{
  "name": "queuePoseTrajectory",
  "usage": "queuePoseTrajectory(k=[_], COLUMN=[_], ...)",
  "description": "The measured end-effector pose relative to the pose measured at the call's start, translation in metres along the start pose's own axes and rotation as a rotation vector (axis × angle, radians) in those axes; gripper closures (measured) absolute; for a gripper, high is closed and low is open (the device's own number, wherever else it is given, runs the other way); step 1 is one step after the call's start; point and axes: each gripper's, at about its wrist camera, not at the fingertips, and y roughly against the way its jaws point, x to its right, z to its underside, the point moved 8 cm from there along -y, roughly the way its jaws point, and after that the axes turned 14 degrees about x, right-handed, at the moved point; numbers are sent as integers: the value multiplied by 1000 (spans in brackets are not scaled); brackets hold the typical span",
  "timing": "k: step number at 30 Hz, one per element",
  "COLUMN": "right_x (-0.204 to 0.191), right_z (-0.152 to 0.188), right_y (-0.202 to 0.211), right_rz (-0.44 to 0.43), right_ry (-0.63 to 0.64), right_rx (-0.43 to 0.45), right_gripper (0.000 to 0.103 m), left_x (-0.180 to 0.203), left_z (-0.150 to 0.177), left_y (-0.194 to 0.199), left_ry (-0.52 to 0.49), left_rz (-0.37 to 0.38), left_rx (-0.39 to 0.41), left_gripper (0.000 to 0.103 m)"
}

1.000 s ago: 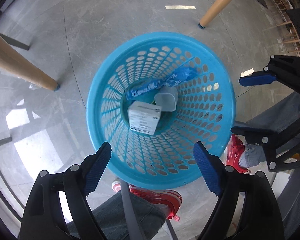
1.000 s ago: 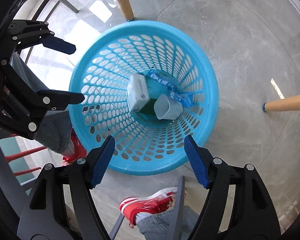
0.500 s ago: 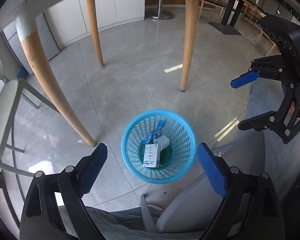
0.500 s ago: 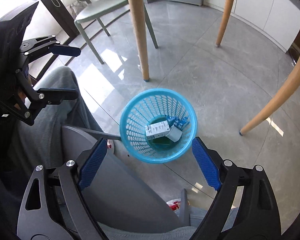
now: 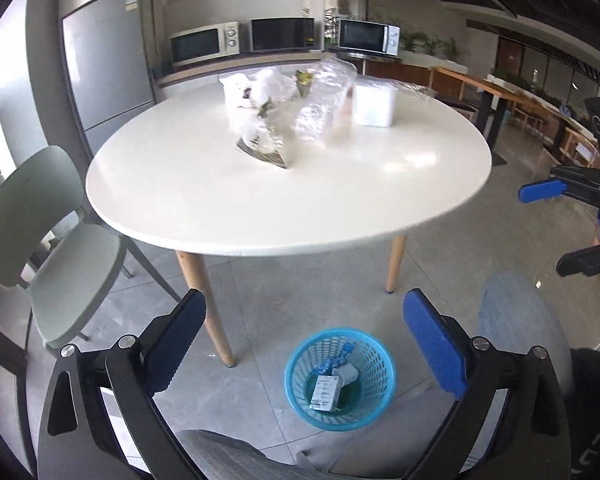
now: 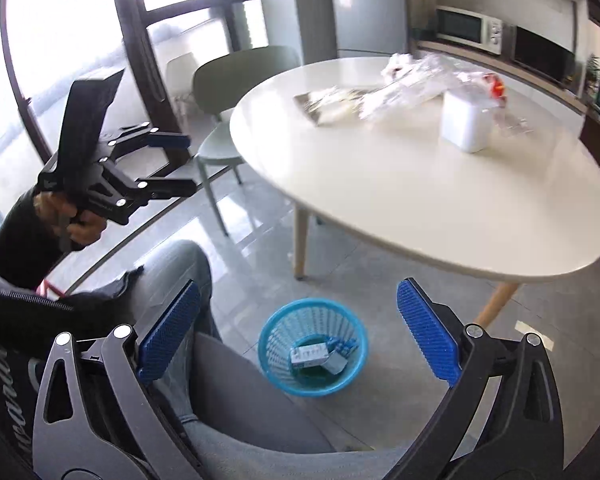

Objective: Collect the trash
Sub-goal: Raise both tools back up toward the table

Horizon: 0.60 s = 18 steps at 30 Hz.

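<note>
A blue perforated waste basket (image 5: 374, 404) (image 6: 274, 354) stands on the floor below me, holding a white box (image 5: 326, 394) (image 6: 309, 355), a grey cup and a blue wrapper. On the round white table (image 5: 228, 200) (image 6: 440, 208) lie a clear crushed plastic bottle (image 5: 324, 100), crumpled white wrappers (image 5: 256, 96) (image 6: 404, 84) and a white tub (image 5: 374, 104) (image 6: 466, 124). My left gripper (image 5: 304, 344) (image 6: 172, 164) and right gripper (image 6: 298, 334) (image 5: 552, 232) hang well above the basket, short of the table; their jaws are opening wide with nothing between them.
A pale green chair (image 5: 56, 248) (image 6: 236, 80) stands at the table's left. Wooden table legs (image 5: 206, 300) (image 6: 300, 236) come down near the basket. A person's grey trouser legs (image 6: 240, 380) fill the foreground. Microwaves (image 5: 204, 44) line the back counter.
Both grippers rose steeply from just over the basket and tilted up, so the tabletop and its trash came into view. The basket shrank to a small shape below. Both jaws spread wider.
</note>
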Motion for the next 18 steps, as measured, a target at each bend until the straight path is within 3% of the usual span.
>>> queuePoseTrajectory(k=[4, 11, 16, 18], right_x=[34, 55, 87, 99], right_z=[-29, -53, -45, -45], right_y=[4, 5, -20, -34], right_rz=[120, 186, 314, 324], right_ry=[-135, -187, -125, -134], right_rx=[90, 167, 138, 119], right_gripper=[9, 9, 9, 9], left_x=[1, 11, -5, -11], left_z=[-25, -47, -48, -49], left_y=[-3, -11, -33, -45], left_ry=[50, 18, 21, 37], left_rz=[13, 22, -22, -32], left_rx=[28, 71, 53, 43], left_gripper=[6, 6, 6, 6])
